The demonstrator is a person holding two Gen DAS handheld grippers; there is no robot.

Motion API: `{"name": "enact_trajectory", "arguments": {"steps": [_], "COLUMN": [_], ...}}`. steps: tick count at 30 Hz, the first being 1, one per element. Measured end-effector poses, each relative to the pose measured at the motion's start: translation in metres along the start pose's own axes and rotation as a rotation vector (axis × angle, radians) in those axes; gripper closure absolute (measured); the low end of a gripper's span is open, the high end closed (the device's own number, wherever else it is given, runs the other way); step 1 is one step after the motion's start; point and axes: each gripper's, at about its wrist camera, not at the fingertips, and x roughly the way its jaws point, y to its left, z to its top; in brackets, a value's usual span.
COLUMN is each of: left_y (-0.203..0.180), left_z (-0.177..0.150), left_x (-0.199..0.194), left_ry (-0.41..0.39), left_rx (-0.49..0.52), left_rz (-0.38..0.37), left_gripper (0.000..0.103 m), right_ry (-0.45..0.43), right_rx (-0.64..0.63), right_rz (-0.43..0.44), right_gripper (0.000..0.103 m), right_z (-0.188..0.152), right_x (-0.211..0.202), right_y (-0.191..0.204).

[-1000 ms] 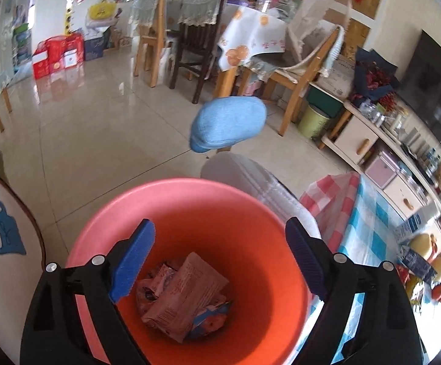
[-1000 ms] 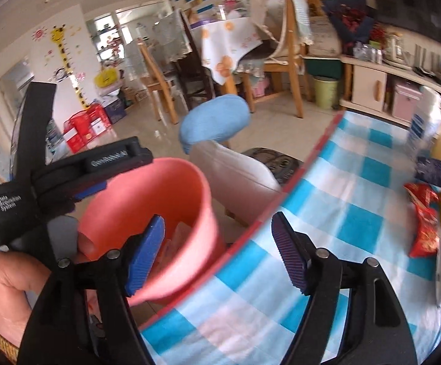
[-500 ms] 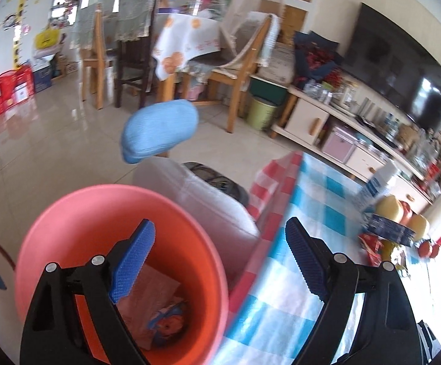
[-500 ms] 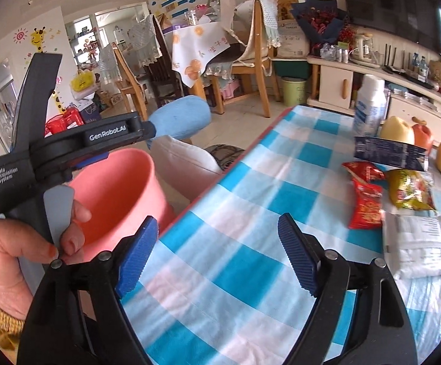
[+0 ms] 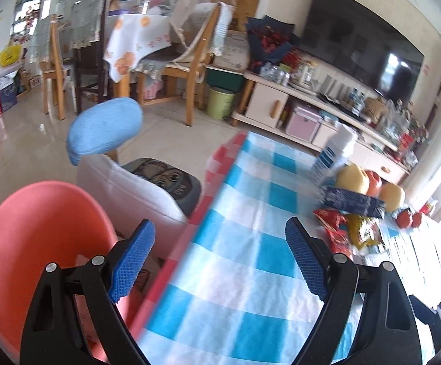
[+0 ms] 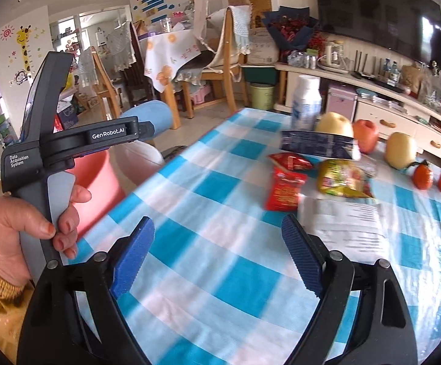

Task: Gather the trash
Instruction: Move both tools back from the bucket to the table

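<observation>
Right gripper (image 6: 217,252) gaping wide over the checked tablecloth (image 6: 190,213), jaws just finishing opening, gripping nothing. Left gripper (image 5: 220,258) likewise spread and carrying nothing. Swinging both away from the pink bucket (image 5: 31,243), now sitting at eight o'clock, wrappers showing faintly inside. Meaning one drop likely done, next pick coming. Waiting at one o'clock: red snack packet (image 6: 285,190), yellow wrapper (image 6: 342,179), dark box (image 6: 314,144).

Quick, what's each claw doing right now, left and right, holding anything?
Left claw: open, empty, over the table edge.
Right claw: open, has just been opening, nothing between its jaws.
</observation>
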Motion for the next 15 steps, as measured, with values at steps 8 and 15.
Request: {"name": "enact_trajectory", "arguments": {"steps": [8,15], "left_y": [-0.051,-0.114], "left_z": [-0.015,-0.039], "left_x": [0.017,0.039], "left_ry": [0.057,0.125], "left_rx": [0.066,0.207], "left_rz": [-0.133,-0.18], "left_gripper": [0.016,0.016], "right_ry": [-0.015,-0.028], "right_rx": [0.016,0.118], "right_rz": [-0.06,-0.089], "right_gripper": [0.017,0.017], "right_z": [-0.02,-0.034], "right_x": [-0.025,-0.032], "right_y": [-0.054,-0.108]}}
